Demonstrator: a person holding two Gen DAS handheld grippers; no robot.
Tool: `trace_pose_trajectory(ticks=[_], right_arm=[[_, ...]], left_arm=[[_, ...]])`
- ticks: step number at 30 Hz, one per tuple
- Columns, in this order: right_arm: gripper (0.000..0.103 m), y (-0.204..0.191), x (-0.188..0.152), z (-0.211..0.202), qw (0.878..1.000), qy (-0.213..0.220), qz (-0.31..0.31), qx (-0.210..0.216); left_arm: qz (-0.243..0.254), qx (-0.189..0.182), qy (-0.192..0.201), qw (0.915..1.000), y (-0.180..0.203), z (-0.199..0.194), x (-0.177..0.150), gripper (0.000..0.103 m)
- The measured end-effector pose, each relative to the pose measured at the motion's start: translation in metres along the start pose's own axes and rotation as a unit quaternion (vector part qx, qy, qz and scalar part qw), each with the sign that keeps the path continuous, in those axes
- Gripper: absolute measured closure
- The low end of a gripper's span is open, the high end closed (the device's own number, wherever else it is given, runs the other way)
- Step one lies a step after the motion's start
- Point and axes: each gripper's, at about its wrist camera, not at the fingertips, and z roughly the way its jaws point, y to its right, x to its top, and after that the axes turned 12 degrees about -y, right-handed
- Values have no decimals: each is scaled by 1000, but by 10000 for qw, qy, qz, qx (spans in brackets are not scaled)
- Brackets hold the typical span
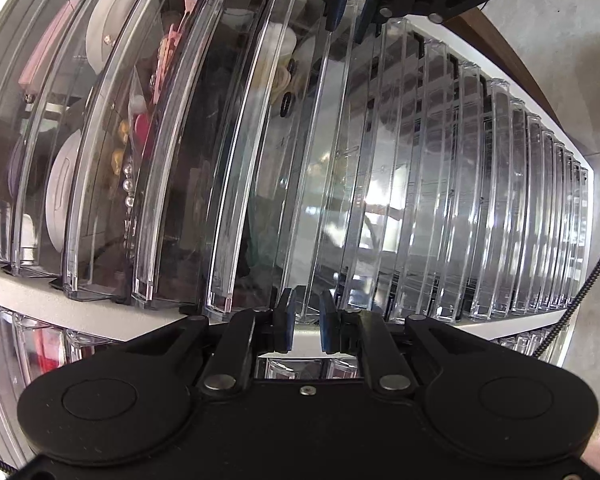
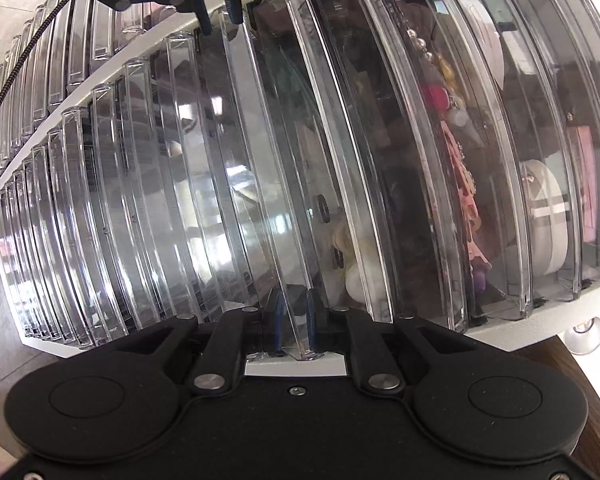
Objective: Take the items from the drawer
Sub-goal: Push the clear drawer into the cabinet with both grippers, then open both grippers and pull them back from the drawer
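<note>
Drawer front lip, rigid slick clear acrylic, sits between both grippers' narrowed jaws, left gripper and right gripper at opposite ends

- A brown wooden worktop shows at the lower right corner of the right wrist view.
- A grey floor with a faint seam lies beyond the worktop's edge.
- A braided black-and-white cable runs slantwise at the right edge of the left wrist view.
</note>
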Motion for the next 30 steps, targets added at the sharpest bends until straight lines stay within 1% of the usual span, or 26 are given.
trace_pose_trajectory(ticks=[5, 7, 10, 13, 15, 16, 17, 18, 19, 21, 22, 23, 24, 25, 26, 27, 29, 30], right_arm=[[92, 1, 1, 6, 10000, 19, 9, 4], [92, 10, -3, -3, 10000, 46, -7, 1], [92, 6, -5, -2, 10000, 45, -13, -5], [92, -6, -10, -8, 10000, 39, -21, 3], [77, -7, -11, -12, 9999, -5, -30, 117], [52, -8, -12, -13, 9999, -41, -15, 154], [39, -8, -12, -14, 9999, -42, 13, 152], [39, -8, -12, -16, 9999, -27, 40, 134], [39, -8, -12, -18, 9999, -20, 52, 124], [38, -8, -11, -21, 9999, -35, 54, 122], [35, -8, -10, -23, 9999, -51, 44, 139], [28, -8, -9, -26, 9998, -60, 37, 161], [23, -7, -8, -29, 9998, -43, 37, 201], [15, -6, -7, -33, 9997, -6, 44, 248], [10, -5, -6, -38, 9996, 23, 45, 287], [9, -3, -5, -42, 9995, 43, 41, 312], [1, -1, -3, -52, 9994, 84, 30, 337], [0, 0, -1, -57, 9994, 109, 19, 337]], left_arm=[[-20, 23, 2, 10000, -3, -1, -1, 90], [-9, 42, 9, 10000, -4, -1, -2, 90], [-13, 29, 0, 10000, -4, -1, -2, 90], [5, 21, -7, 10000, -5, -1, -1, 90], [-2, -10, -11, 10000, -4, -2, -2, 89], [3, -41, -19, 10000, -3, -2, -2, 85], [19, -67, -23, 10000, -2, -3, -2, 78], [43, -82, -13, 10000, 0, -4, -3, 51], [95, -59, 35, 9999, 3, -7, -4, 21], [222, 56, 173, 9996, 10, -15, -7, 7], [252, 134, 220, 9994, 13, -19, -8, 5], [262, 188, 249, 9992, 14, -23, -9, 3], [258, 210, 273, 9991, 15, -27, -9, 0], [253, 202, 295, 9990, 15, -32, -10, 0], [259, 185, 303, 9990, 15, -36, -11, 0], [283, 171, 309, 9990, 15, -39, -12, 0], [328, 185, 333, 9987, 15, -47, -15, 0], [337, 207, 346, 9986, 14, -51, -16, 0]])
